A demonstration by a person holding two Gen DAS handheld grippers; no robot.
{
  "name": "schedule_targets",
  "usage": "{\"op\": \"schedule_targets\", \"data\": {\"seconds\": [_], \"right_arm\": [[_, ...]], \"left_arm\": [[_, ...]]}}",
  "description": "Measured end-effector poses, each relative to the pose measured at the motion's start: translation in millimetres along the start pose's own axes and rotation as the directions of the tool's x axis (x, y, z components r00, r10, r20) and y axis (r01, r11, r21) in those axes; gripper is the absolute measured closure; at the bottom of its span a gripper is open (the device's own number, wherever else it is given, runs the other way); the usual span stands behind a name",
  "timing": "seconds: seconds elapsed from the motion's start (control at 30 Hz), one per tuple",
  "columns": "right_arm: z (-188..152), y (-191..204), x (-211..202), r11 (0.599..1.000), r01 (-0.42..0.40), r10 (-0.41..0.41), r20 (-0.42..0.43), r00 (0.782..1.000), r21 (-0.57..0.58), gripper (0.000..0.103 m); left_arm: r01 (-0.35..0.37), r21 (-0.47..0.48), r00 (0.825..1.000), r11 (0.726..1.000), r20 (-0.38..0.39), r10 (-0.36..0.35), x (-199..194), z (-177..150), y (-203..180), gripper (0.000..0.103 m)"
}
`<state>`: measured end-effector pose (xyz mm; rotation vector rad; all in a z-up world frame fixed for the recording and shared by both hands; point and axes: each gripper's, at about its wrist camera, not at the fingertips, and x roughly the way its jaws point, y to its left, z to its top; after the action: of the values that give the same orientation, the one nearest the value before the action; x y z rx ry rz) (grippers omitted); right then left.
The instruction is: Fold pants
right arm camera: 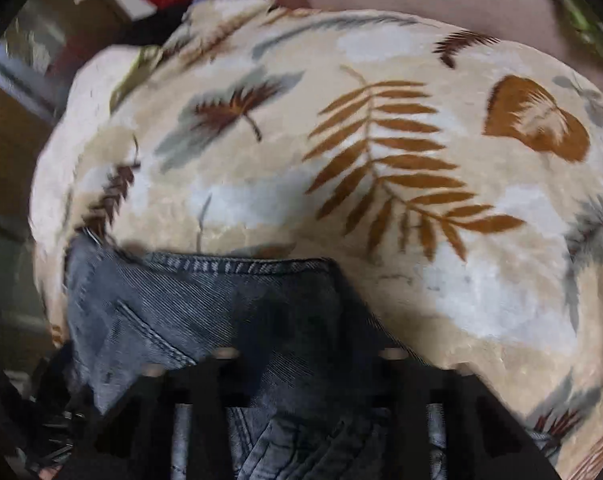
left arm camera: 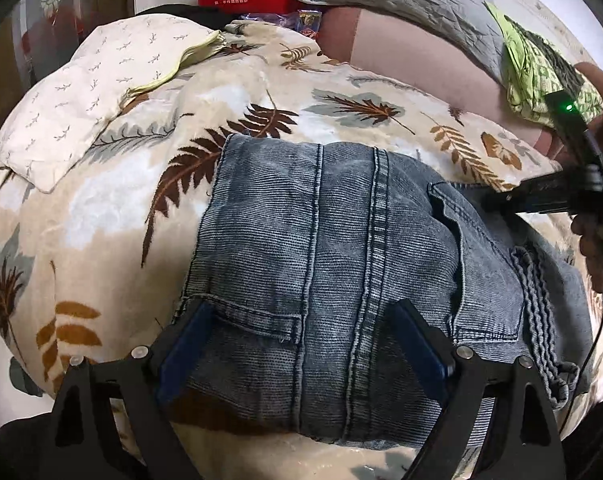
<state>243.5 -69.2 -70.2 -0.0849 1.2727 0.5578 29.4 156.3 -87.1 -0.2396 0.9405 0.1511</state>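
Across leaf-print blanket [left arm camera: 113, 184], folded jeans [left arm camera: 321, 240] lie, long seams running near-to-far. Left gripper [left arm camera: 301, 344] hovers spread wide over near end, holding nothing. Right gripper [right arm camera: 301, 364] clamped on denim at right edge.

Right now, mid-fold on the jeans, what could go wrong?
1. The right tool seems shut on a thick bunch of jeans; pulling may drag the whole stack across the leaf-print blanket instead of folding it.
2. The left tool is open over the denim, pinning nothing, so the folded layers could slide.
3. The right wrist view is blurred, so the grip is hard to confirm.
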Motion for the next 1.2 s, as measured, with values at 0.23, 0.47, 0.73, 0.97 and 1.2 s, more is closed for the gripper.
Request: {"op": "schedule_targets", "data": {"seconds": [0.23,0.47,0.73,0.97,1.2], "right_arm": [[-3.1,33.7,5.2,0.959,0.224,-0.216,0.062,0.974,-0.175,0.093],[-15.5,22.9,-22.7,0.971,0.237,-0.229,0.157,0.961,-0.031,0.072],[-39.8,45.1,-5.7,0.988,0.146,-0.140,0.098,0.985,-0.054,0.031],[-59.0,52.2,-37.1,0.993,0.122,-0.117,0.193,0.974,-0.010,0.031],[-126.0,58.3,-70.2,0.989,0.149,-0.141,0.216,0.966,-0.021,0.030]], "left_arm": [[0.000,0.015,1.000,1.000,-0.002,0.000,2.4,3.3,-0.5,0.011],[-0.003,0.023,1.000,1.000,0.011,0.003,0.0,0.4,-1.3,0.011],[-0.042,0.021,0.999,0.999,0.016,0.042,0.2,-0.8,-4.9,0.011],[-0.071,0.028,0.997,0.997,0.034,0.070,-1.3,-4.2,-8.4,0.011],[-0.079,0.024,0.996,0.997,0.036,0.078,-2.2,-5.1,-8.9,0.011]]}}
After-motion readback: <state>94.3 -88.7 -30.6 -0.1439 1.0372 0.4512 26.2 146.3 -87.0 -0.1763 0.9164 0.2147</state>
